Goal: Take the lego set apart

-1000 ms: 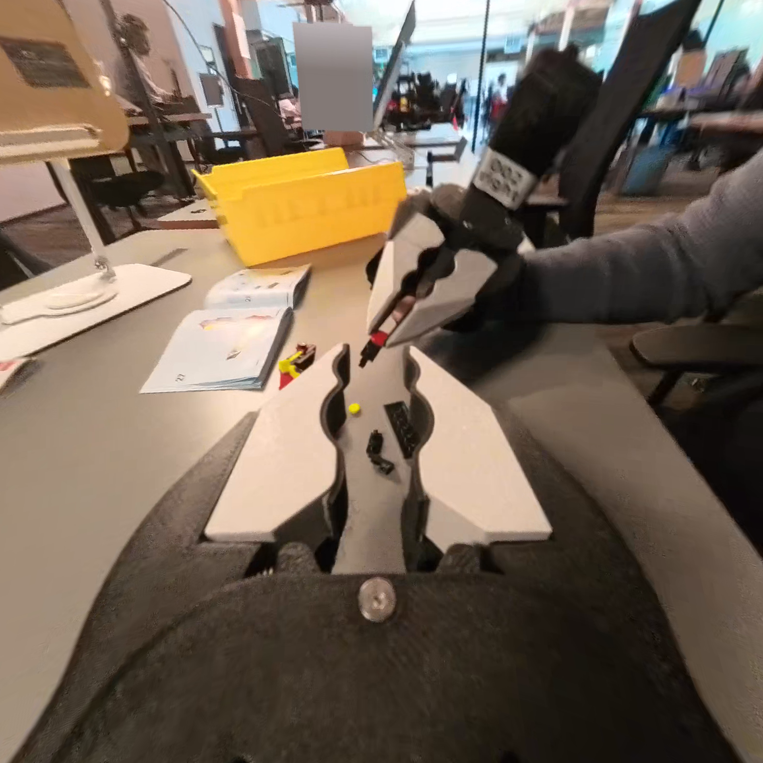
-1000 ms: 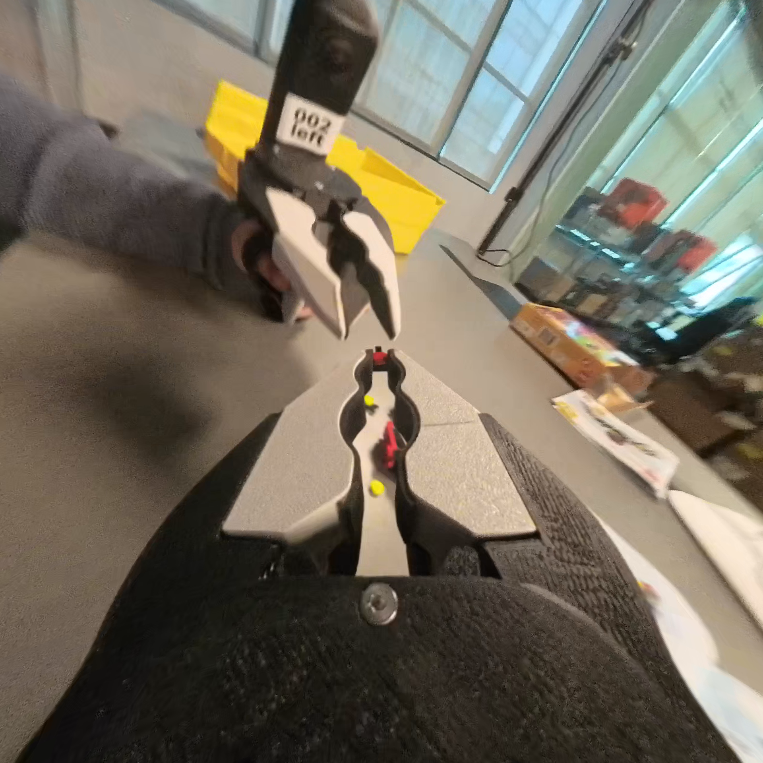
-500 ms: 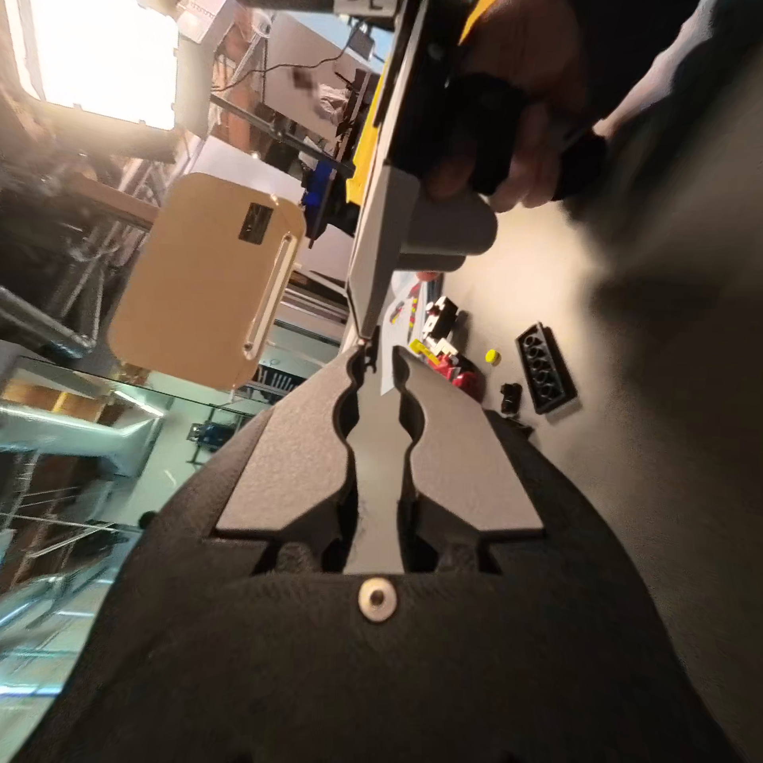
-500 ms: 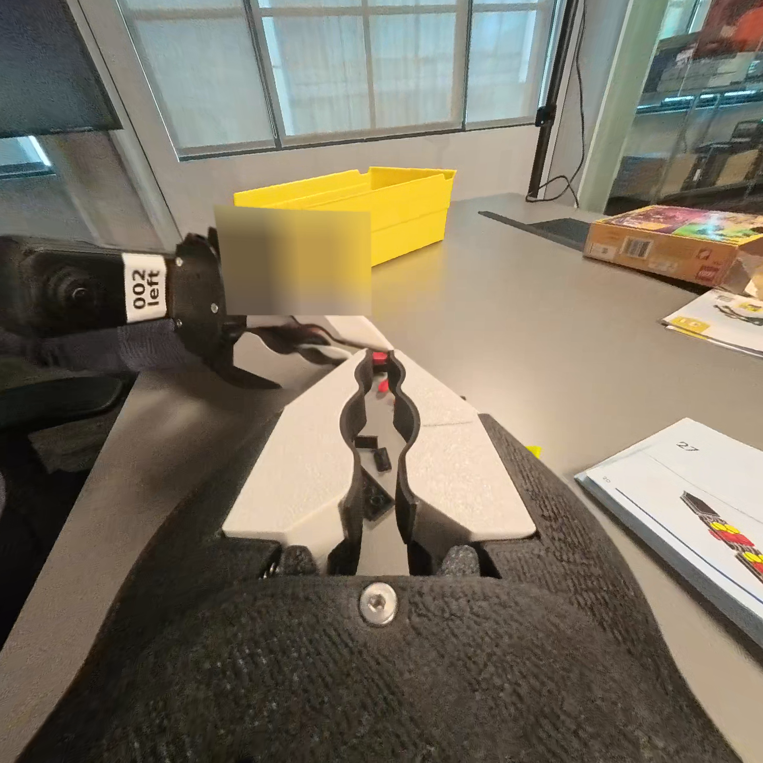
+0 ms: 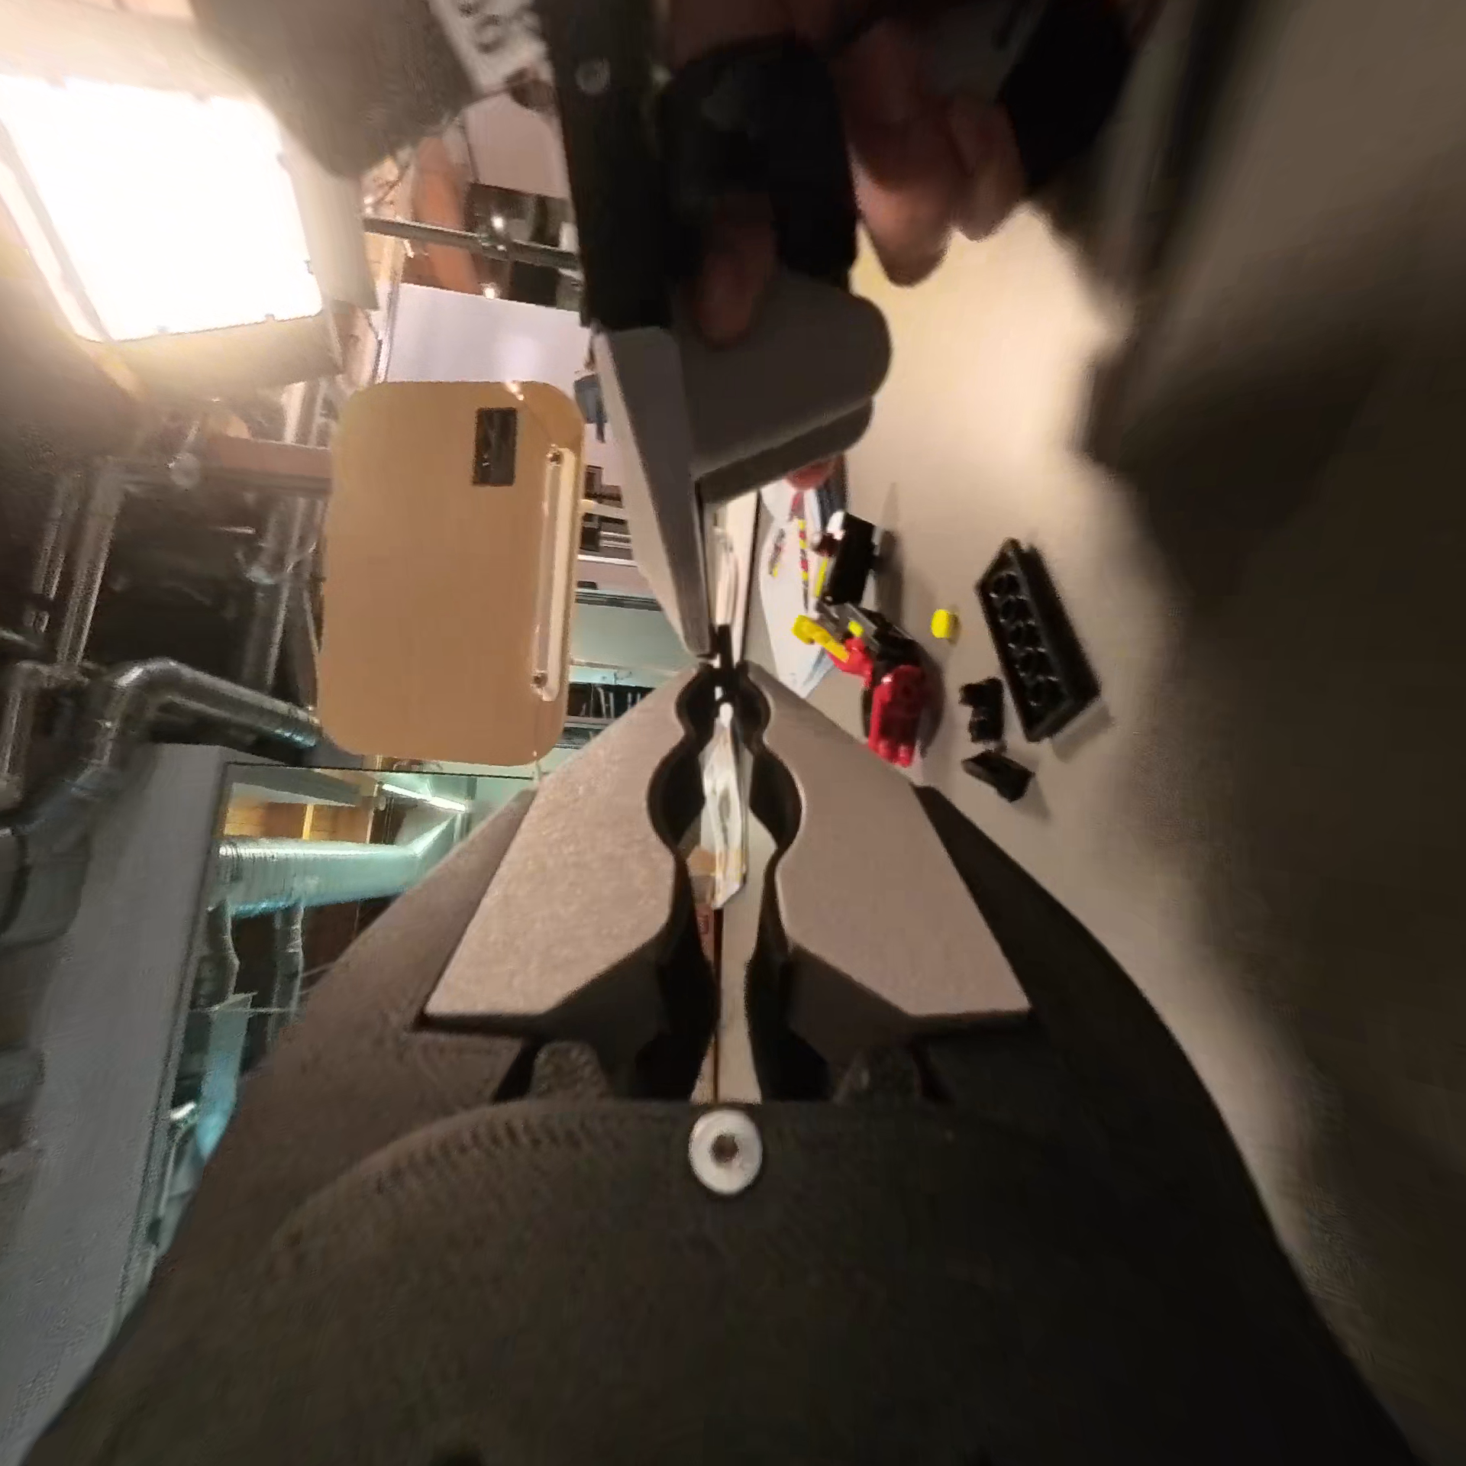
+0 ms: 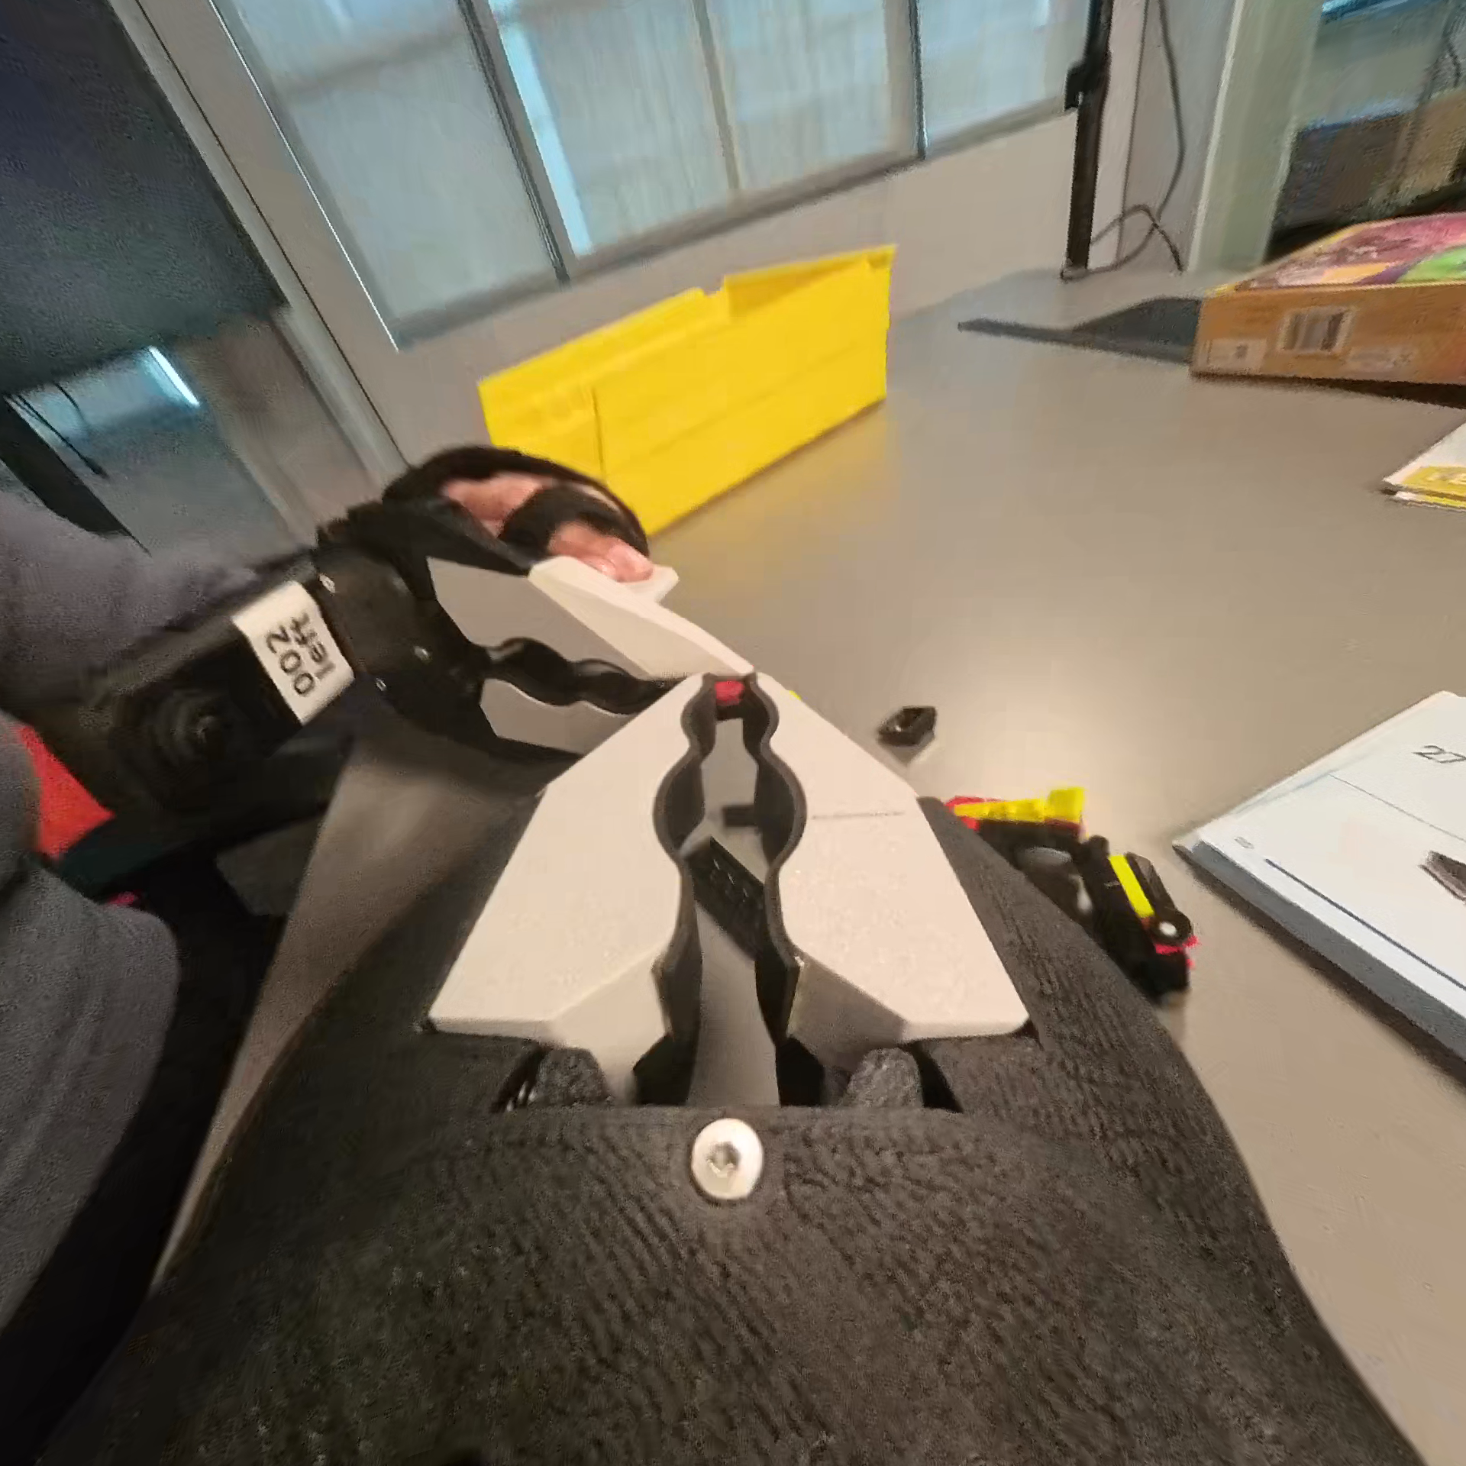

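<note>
Above the grey table top [image 6: 1111, 571], the right gripper [image 6: 731, 688] has its fingers nearly closed on a tiny red and black lego piece [image 6: 726, 692], and the left gripper [image 5: 720, 665], rolled on its side, pinches the black end of this piece with almost closed tips. I judge the step is pulling this small piece in two, so the next move needs a firm hold and a straight pull apart. The piece is mostly hidden and blurred; the half-dismantled red, yellow and black lego model [image 6: 1087, 873] lies beside.
</note>
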Available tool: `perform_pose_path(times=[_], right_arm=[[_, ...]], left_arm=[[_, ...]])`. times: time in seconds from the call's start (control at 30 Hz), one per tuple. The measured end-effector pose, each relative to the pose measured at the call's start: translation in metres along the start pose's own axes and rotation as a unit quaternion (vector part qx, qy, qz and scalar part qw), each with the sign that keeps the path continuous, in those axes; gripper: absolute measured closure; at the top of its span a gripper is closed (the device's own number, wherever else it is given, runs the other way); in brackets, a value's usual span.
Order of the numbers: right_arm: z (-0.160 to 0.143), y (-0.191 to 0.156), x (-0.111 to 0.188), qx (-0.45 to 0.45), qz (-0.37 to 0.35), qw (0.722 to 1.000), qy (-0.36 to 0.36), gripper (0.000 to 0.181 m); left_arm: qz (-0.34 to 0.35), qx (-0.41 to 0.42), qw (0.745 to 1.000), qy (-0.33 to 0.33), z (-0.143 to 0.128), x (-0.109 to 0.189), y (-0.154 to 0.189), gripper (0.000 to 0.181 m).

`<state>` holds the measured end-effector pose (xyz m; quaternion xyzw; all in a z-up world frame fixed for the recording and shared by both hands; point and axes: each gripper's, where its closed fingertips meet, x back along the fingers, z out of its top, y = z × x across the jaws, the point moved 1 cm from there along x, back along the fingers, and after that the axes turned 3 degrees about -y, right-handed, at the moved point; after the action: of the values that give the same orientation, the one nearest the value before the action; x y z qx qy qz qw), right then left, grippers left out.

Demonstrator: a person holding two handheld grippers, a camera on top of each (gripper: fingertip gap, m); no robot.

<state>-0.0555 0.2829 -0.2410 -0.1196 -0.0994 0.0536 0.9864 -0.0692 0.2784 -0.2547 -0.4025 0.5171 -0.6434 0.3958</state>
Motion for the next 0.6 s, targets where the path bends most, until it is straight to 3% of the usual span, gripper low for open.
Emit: perform_pose_path(times=[0.17,0.23,0.27,0.3,0.43,0.53,0.6], right_arm=[[0.012,-0.005,0.005,-0.041,0.039,0.996,0.062,0.181],[0.048,0.002,0.027,-0.088,0.062,0.976,0.191,0.181],[0.054,0.011,0.037,-0.1,0.055,0.969,0.218,0.181],[0.054,0.016,0.043,-0.088,0.038,0.97,0.223,0.181],[0.014,0.024,0.027,0.016,-0.033,0.997,0.061,0.181],[-0.008,0.01,0.014,0.042,0.007,0.999,-0.031,0.162],[-0.018,0.003,0.009,0.048,0.025,0.996,-0.069,0.16]], left_arm=[[0.025,0.01,1.0,0.004,0.003,0.004,-0.009,0.178],[-0.067,-0.031,0.997,0.014,0.007,0.002,0.031,0.178],[-0.057,-0.105,0.993,0.02,0.012,0.003,0.041,0.178],[-0.051,-0.126,0.99,0.035,0.02,0.004,0.045,0.178],[-0.03,-0.026,0.999,0.019,0.009,-0.002,0.021,0.178],[-0.03,-0.066,0.997,0.012,0.003,-0.002,0.027,0.178],[-0.029,-0.08,0.996,0.012,0.006,-0.002,0.029,0.178]])
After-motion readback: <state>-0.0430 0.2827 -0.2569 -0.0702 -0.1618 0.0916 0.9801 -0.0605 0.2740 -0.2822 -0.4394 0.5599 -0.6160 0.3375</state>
